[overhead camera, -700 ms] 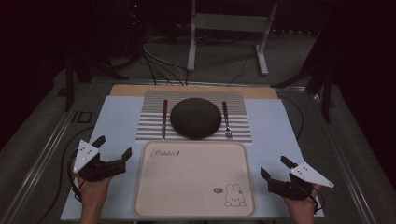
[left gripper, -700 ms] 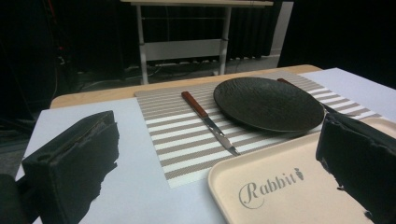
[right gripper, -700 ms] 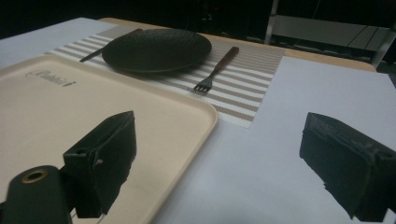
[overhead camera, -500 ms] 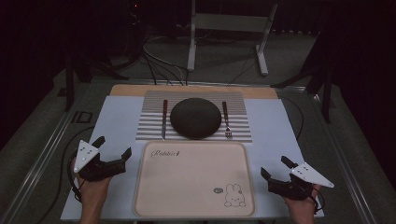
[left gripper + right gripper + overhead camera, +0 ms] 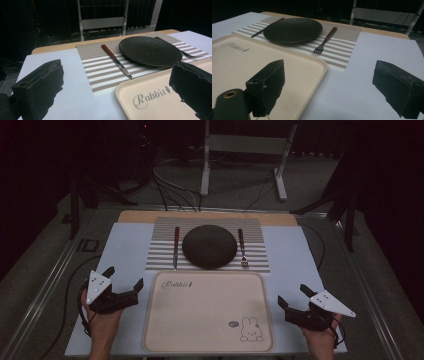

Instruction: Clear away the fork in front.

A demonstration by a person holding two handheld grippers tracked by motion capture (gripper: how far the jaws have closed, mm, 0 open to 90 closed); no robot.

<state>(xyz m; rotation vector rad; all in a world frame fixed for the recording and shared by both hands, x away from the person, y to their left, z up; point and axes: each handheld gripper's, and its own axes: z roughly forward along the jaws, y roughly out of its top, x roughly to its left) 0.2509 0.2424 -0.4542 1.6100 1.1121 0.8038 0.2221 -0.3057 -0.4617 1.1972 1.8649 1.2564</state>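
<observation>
Flanking the tray, your left tool and right tool both gape wide, empty. Beyond the tray sits the plate, knife and fork just beside it. Risk: reaching across, you nudge the tray or scatter cutlery.

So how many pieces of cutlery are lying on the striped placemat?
2: a red-handled knife left of the dark round plate, and a red-handled fork right of it. None look hidden.

Black grippers, blocky fingers, grey triangular plates, trailing cables.
</observation>
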